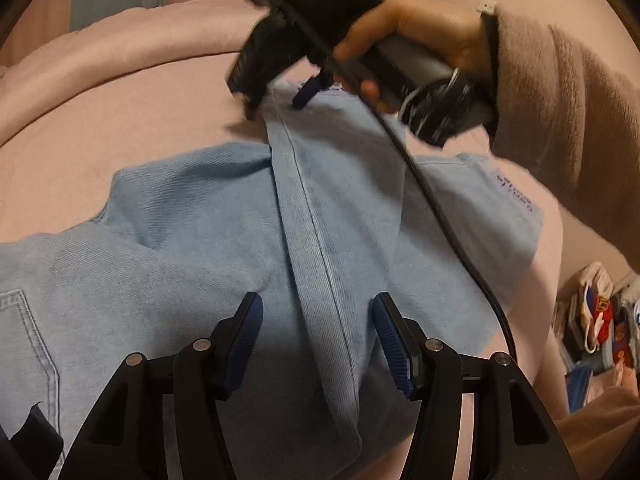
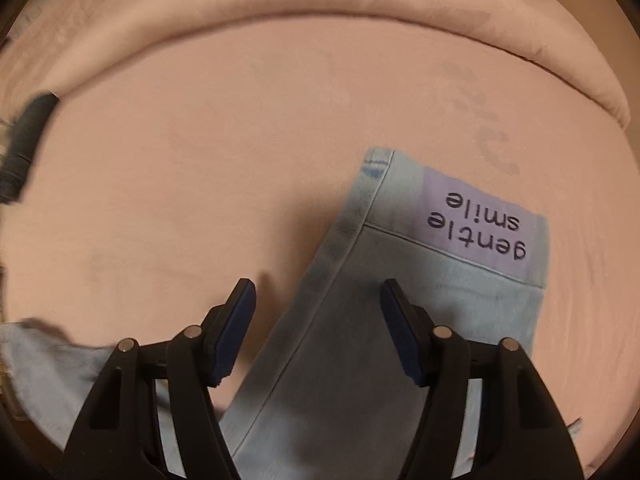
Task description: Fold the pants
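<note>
Light-blue pants point(image 1: 224, 216) lie partly folded on pink bedding point(image 2: 180, 160); left gripper point(image 1: 318, 336) and right gripper point(image 2: 318, 320), lower centre, jaws apart, clamping nothing.

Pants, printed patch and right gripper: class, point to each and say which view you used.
pants point(image 1: 192, 216): left wrist view, flat denim of the lower layer.
printed patch point(image 2: 476, 224): right wrist view, lilac panel among the letters.
right gripper point(image 2: 318, 332): right wrist view, midway between its open fingertips.
</note>
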The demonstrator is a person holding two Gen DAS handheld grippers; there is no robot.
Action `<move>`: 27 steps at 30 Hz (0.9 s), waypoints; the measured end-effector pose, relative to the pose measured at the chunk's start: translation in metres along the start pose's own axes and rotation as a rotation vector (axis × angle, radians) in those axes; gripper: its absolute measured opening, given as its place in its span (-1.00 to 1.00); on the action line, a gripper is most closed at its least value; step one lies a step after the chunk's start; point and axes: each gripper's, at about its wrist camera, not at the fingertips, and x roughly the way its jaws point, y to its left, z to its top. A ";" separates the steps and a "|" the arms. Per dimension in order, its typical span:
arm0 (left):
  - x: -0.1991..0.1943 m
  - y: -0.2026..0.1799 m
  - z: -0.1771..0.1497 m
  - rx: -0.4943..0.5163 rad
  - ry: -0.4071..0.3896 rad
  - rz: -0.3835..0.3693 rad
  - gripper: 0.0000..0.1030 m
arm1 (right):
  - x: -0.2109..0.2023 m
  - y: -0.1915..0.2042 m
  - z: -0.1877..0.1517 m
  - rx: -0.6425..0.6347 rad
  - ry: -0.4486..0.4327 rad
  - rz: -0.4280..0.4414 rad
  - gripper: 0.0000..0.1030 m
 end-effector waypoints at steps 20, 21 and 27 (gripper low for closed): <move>-0.026 -0.070 -0.023 0.288 -0.045 0.027 -0.90 | -0.172 -0.142 -0.206 0.409 -0.461 0.297 -0.87; -0.022 -0.074 -0.024 0.301 -0.030 0.034 -0.90 | -0.171 -0.148 -0.223 0.430 -0.456 0.292 -0.87; -0.011 -0.078 -0.027 0.362 0.038 0.077 -0.90 | -0.105 -0.182 -0.311 0.675 -0.341 0.349 -0.86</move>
